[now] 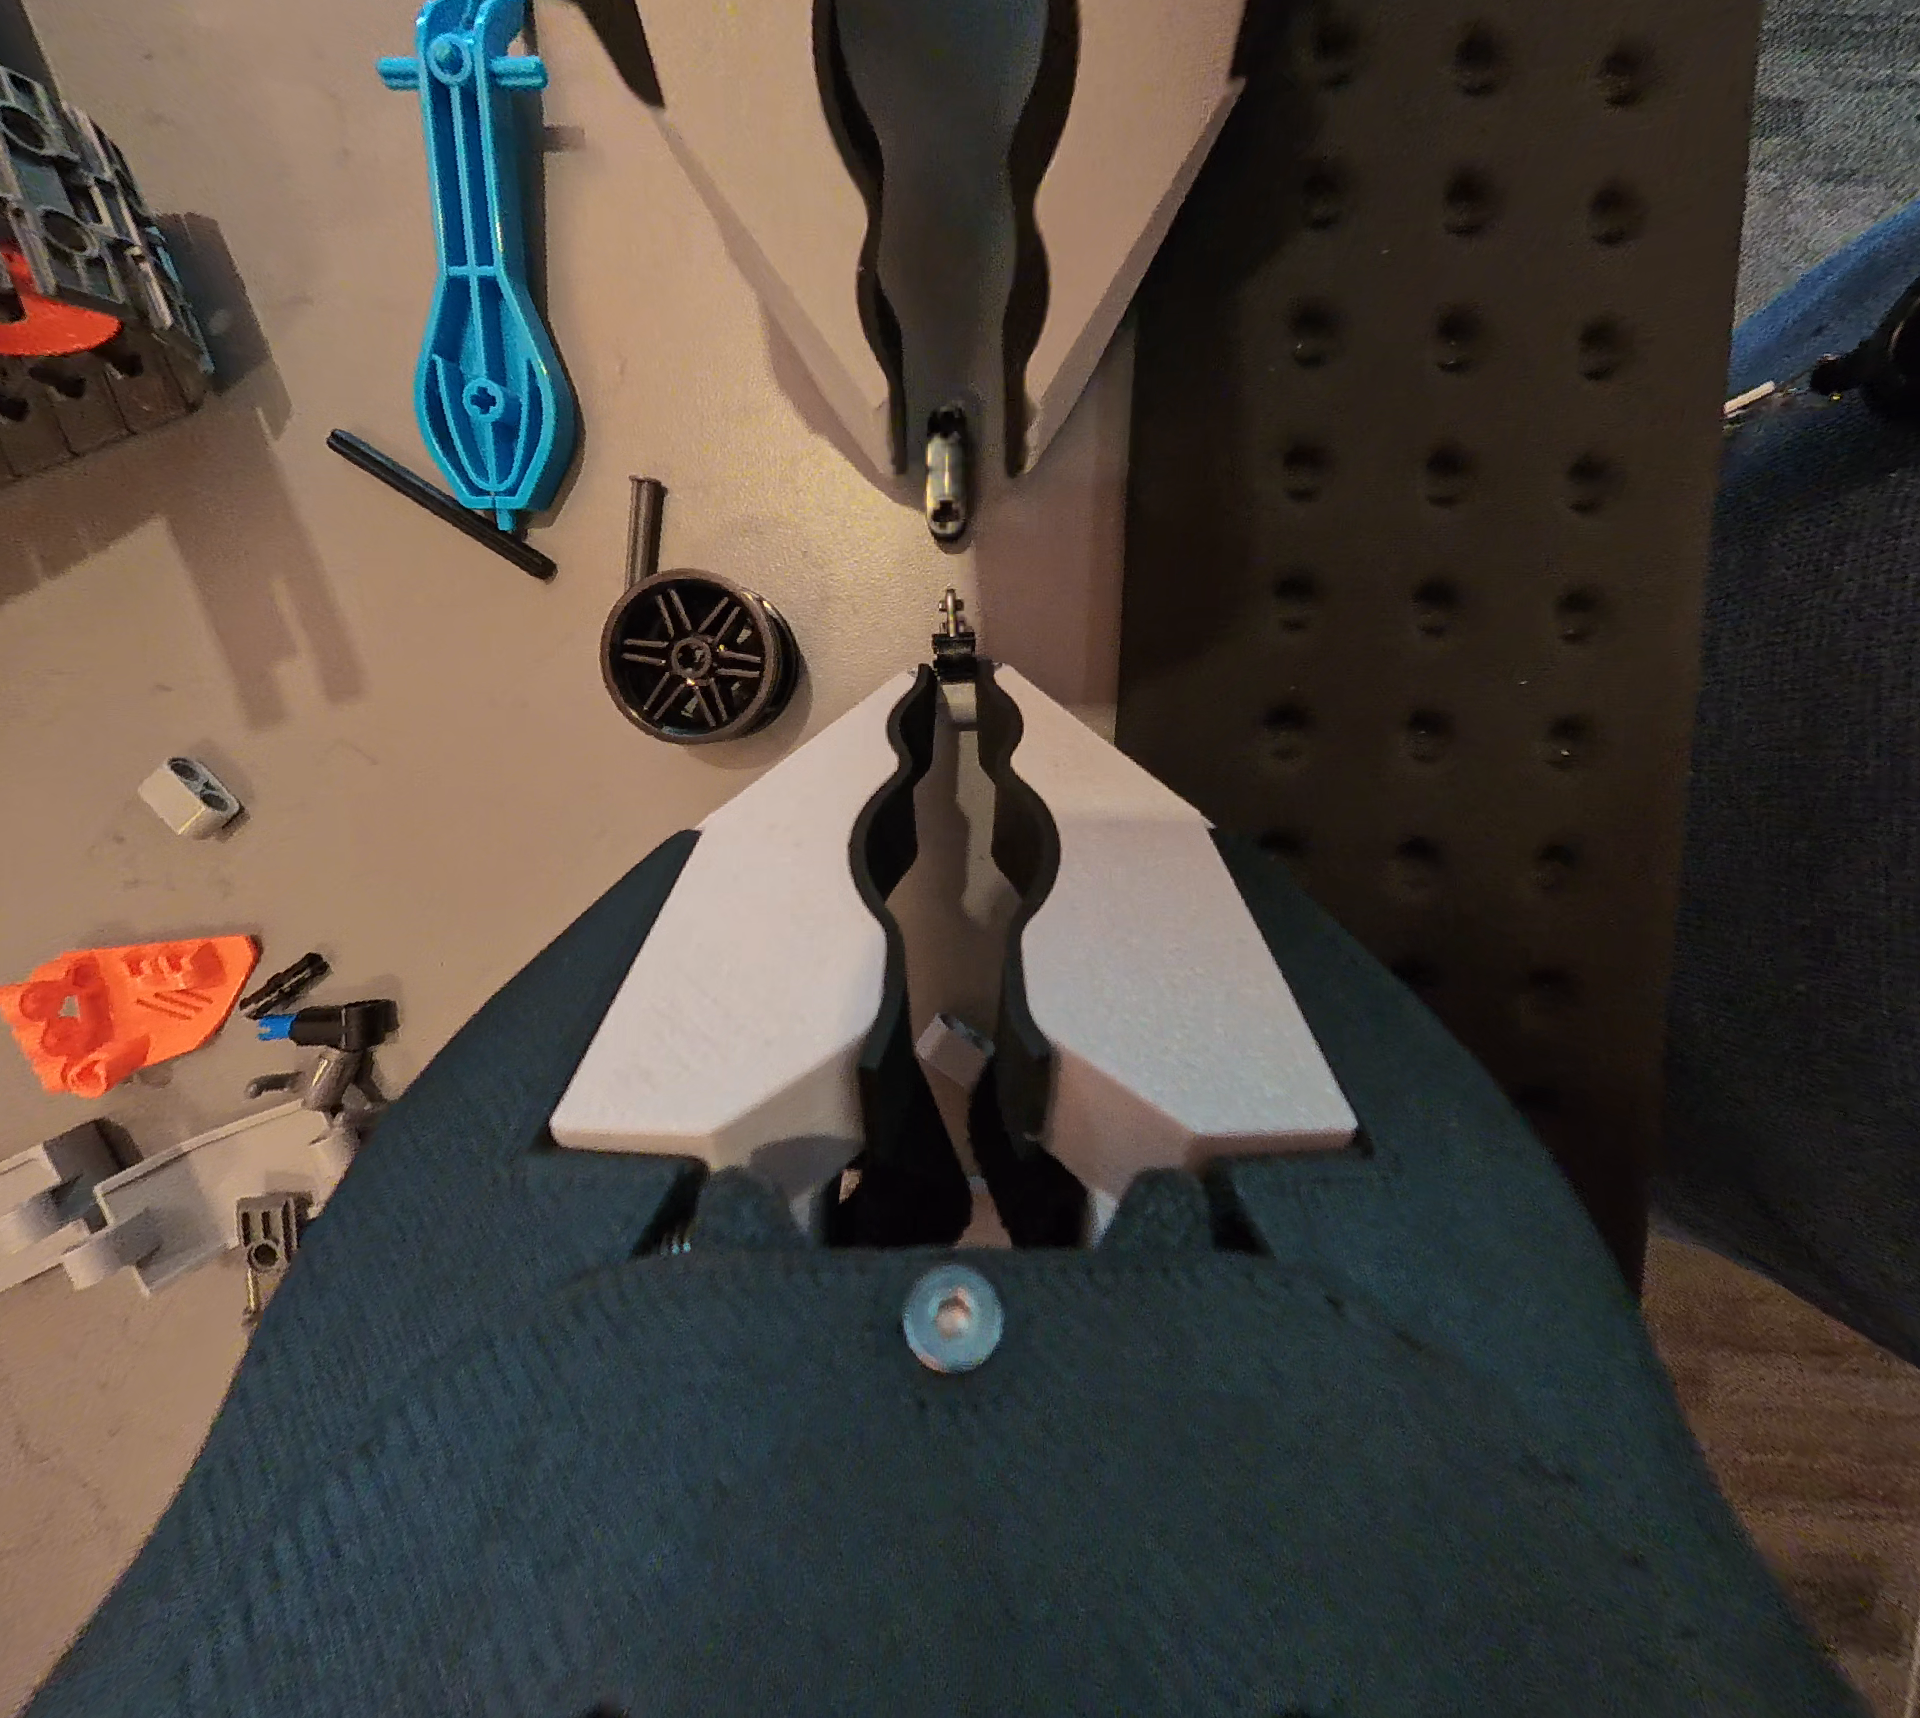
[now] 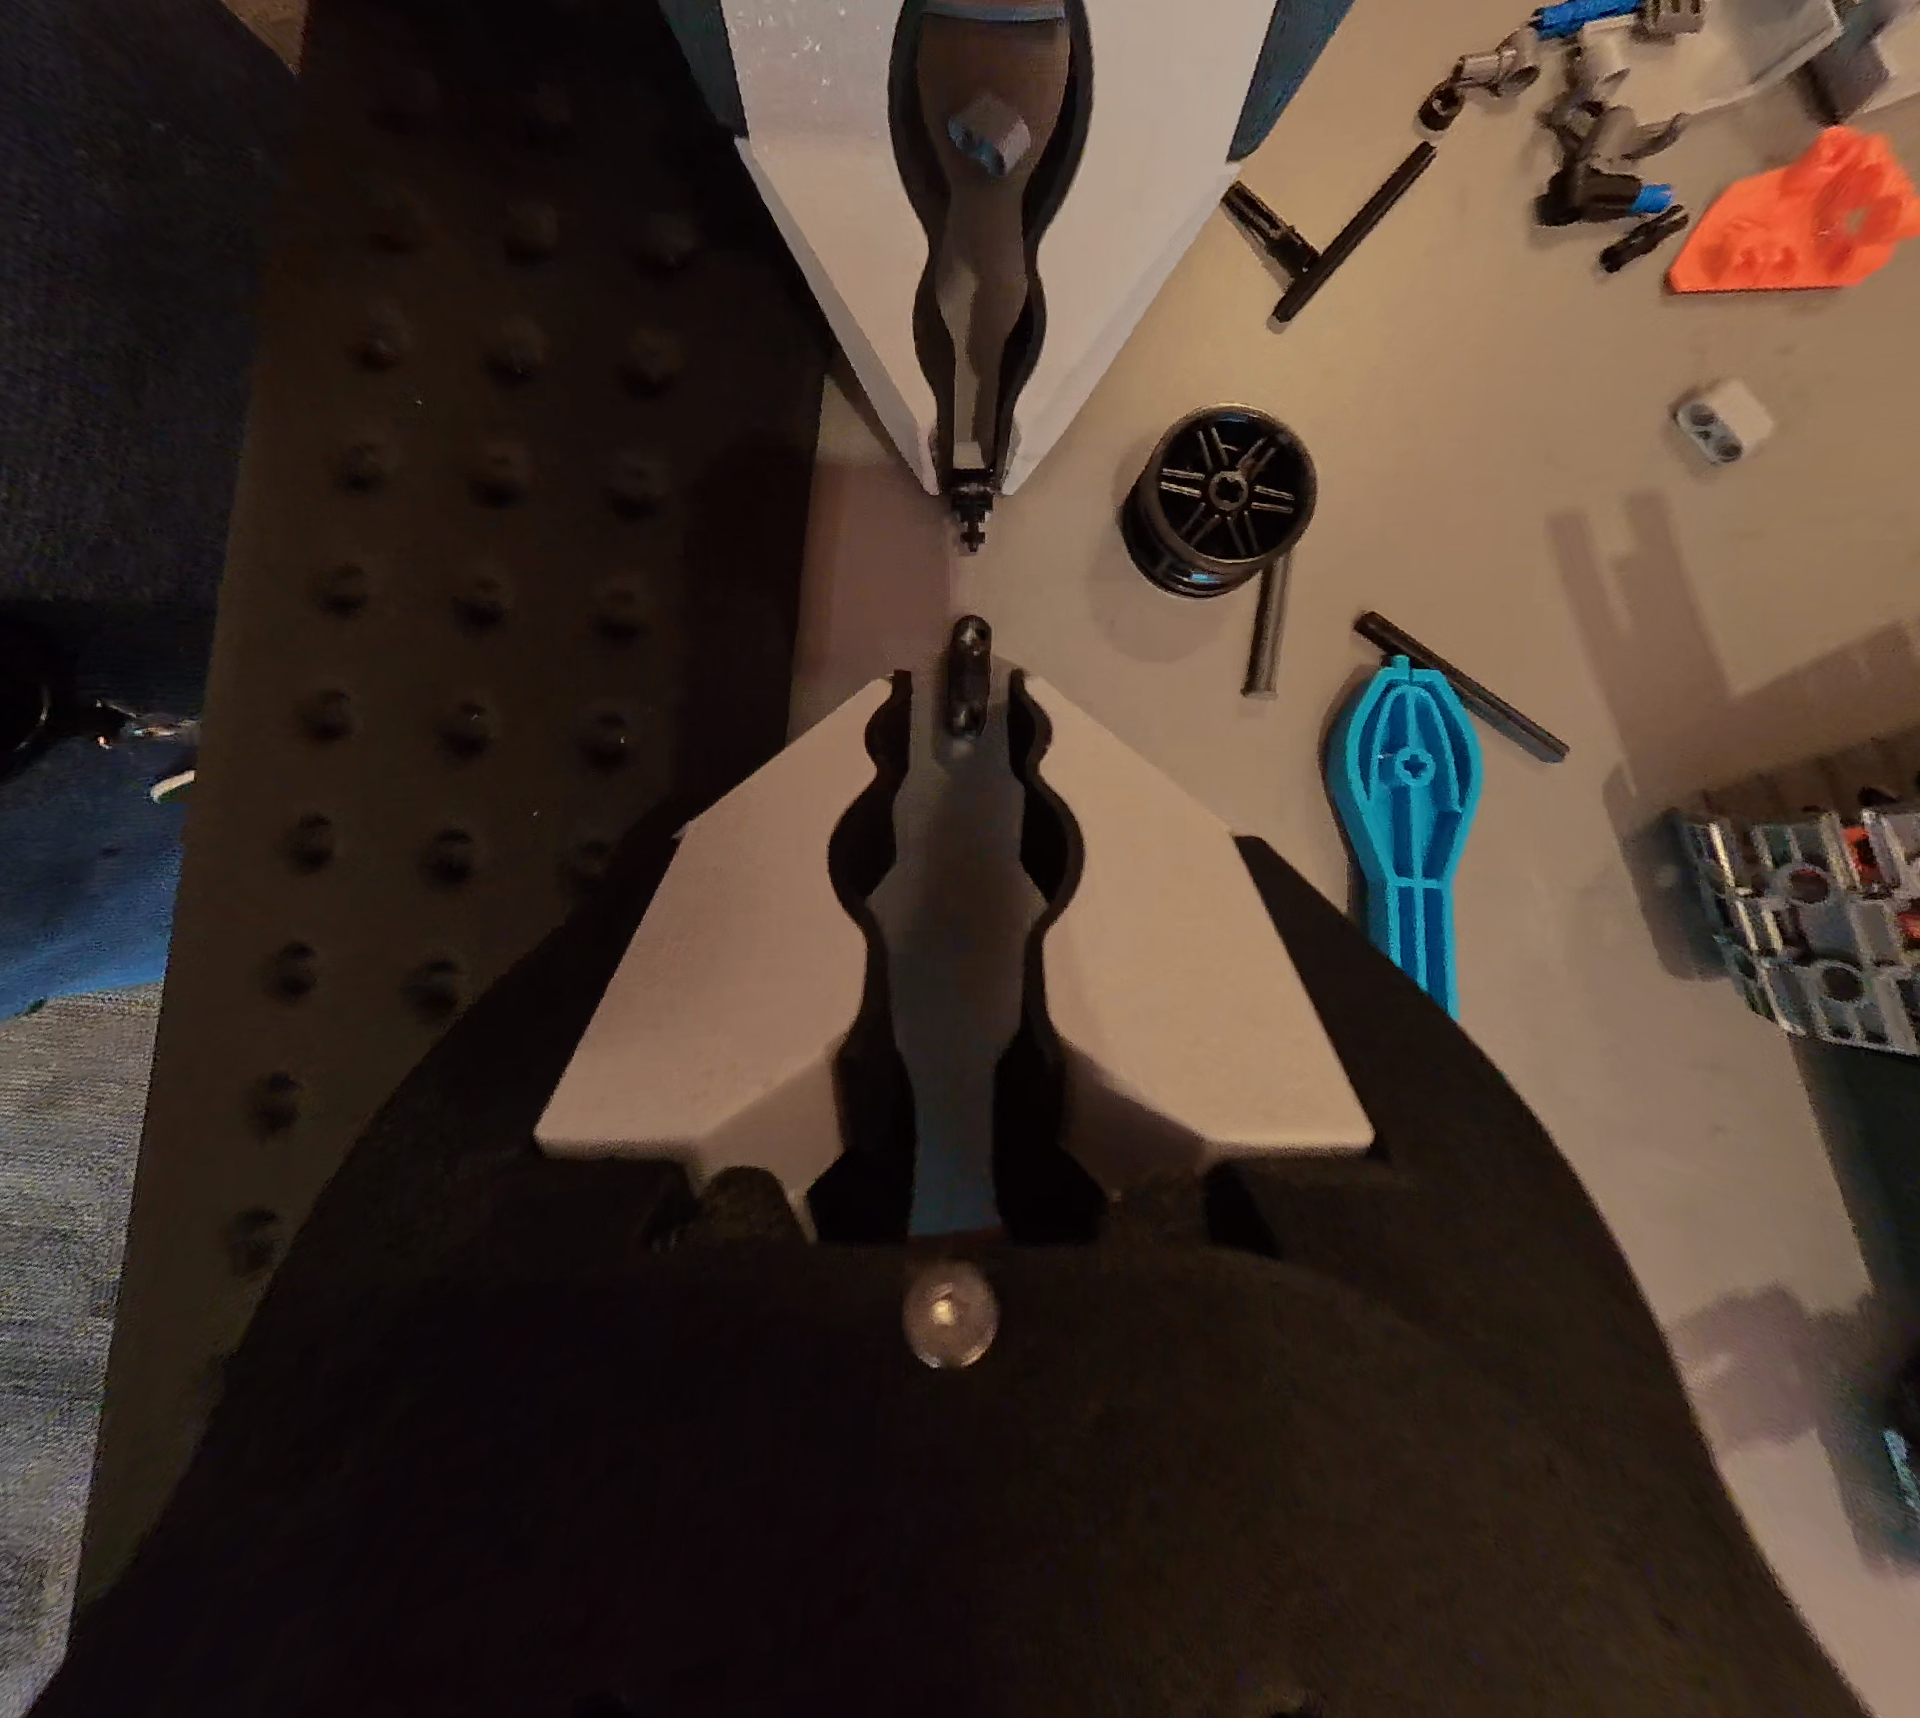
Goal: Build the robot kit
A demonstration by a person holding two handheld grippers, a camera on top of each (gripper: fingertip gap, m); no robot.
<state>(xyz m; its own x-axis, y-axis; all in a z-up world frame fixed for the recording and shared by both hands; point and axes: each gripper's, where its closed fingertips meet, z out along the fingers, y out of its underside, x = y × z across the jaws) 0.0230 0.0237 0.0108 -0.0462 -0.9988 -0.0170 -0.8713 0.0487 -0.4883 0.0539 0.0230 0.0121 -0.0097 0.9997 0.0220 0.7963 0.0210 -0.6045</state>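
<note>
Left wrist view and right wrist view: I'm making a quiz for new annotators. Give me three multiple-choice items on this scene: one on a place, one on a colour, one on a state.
1. The black wheel lies: A on the beige table; B in a hand-held gripper; C on another wheel.
2. The long flat tool is: A orange; B blue; C grey.
3. The small black pin in the left hand-held gripper and the dark connector in the right hand-held gripper are: A joined; B on the table; C apart, tip to tip.

A: it rests on bare tabletop.
B: its whole body is blue.
C: a gap shows between them.
</note>
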